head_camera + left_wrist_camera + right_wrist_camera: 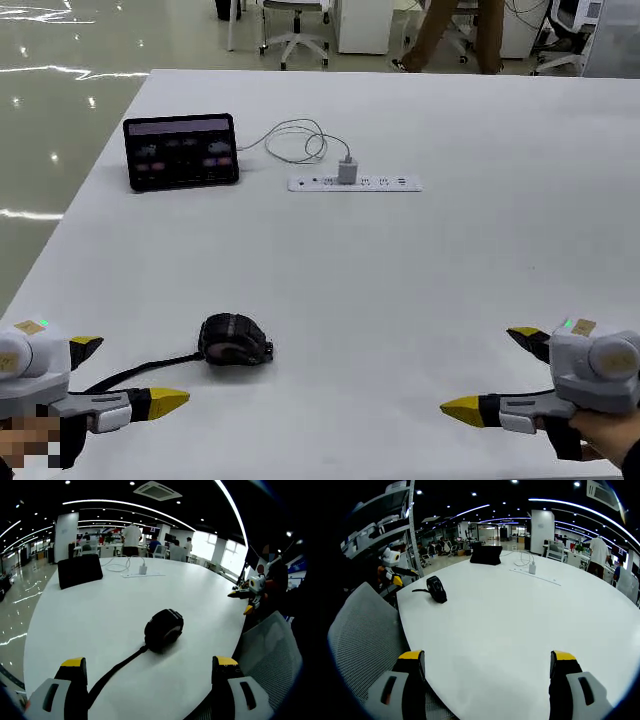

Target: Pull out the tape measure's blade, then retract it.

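Down at the near left of the broad white table (420, 270), I have the black rounded tape measure (235, 340) lying on the surface, with nothing gripping it. It sits just ahead of the left gripper (130, 372), a little to that gripper's inner side. Left jaws stand wide apart, yellow tips spread, nothing between the pads. A thin black strap (115, 670) trails from the tape measure's case back toward me and runs through the gap between those jaws. I cannot tell whether it touches either one. Over on the other side, the right gripper (490, 372) hangs above the near right edge of the table, well apart from the tape measure. Its jaws are also spread wide and hold nothing. From the right gripper view the tape measure shows small, off to the left and near the table's edge, with the left gripper behind it. A grey mesh chair back (365, 630) sits close in at the table's rim. Further up the table, a black tablet (181, 151) stands propped on the far left with its screen dimly lit. Just to its right a long white power strip (354, 183) lies flat. A white charger block (347, 171) is plugged into the strip, and a looped white cable (295, 140) curls from it back toward the tablet. People and office chairs stand beyond the far edge.
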A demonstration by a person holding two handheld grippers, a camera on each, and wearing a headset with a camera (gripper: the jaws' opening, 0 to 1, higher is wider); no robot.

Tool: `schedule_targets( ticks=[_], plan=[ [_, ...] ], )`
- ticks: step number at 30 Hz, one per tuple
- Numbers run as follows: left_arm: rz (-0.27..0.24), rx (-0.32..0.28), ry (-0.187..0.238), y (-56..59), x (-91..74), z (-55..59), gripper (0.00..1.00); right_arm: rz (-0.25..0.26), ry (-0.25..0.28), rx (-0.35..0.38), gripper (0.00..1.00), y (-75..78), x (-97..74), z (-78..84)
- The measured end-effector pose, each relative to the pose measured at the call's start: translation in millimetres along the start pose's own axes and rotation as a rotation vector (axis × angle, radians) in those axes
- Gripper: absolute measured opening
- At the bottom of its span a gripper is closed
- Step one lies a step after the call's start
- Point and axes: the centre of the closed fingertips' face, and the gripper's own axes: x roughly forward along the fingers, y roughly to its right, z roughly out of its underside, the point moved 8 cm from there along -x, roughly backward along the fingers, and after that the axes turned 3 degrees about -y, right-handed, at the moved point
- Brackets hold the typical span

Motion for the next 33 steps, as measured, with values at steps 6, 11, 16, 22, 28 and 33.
schedule_targets(
  ticks=[6, 11, 16, 22, 28, 33],
  plan=[
    [-0.007, 0.004, 0.004, 0.2, -6.7, -0.2, 1.0, 0.023, 0.018, -0.014, 1.0, 5.5, -13.1, 5.2],
    [-0.008, 0.006, 0.006, 0.3, -12.7, 1.3, 1.0, 0.032, 0.006, -0.006, 1.0, 11.1, -20.8, 9.7],
    [-0.025, 0.006, -0.008, -4.4, -15.2, 5.0, 1.0, 0.034, -0.008, -0.014, 1.0, 13.0, -25.1, 14.1],
    [-0.02, 0.001, -0.019, -4.2, -17.9, 8.5, 1.0, 0.035, -0.011, 0.0, 1.0, 15.6, -29.9, 19.4],
    [-0.044, -0.005, -0.013, -6.7, -20.1, 9.5, 1.0, 0.032, -0.021, 0.007, 1.0, 13.5, -31.4, 22.6],
    [-0.02, -0.009, -0.023, -3.4, -19.4, 9.9, 1.0, 0.039, -0.017, 0.017, 1.0, 16.4, -33.8, 24.8]
  ],
)
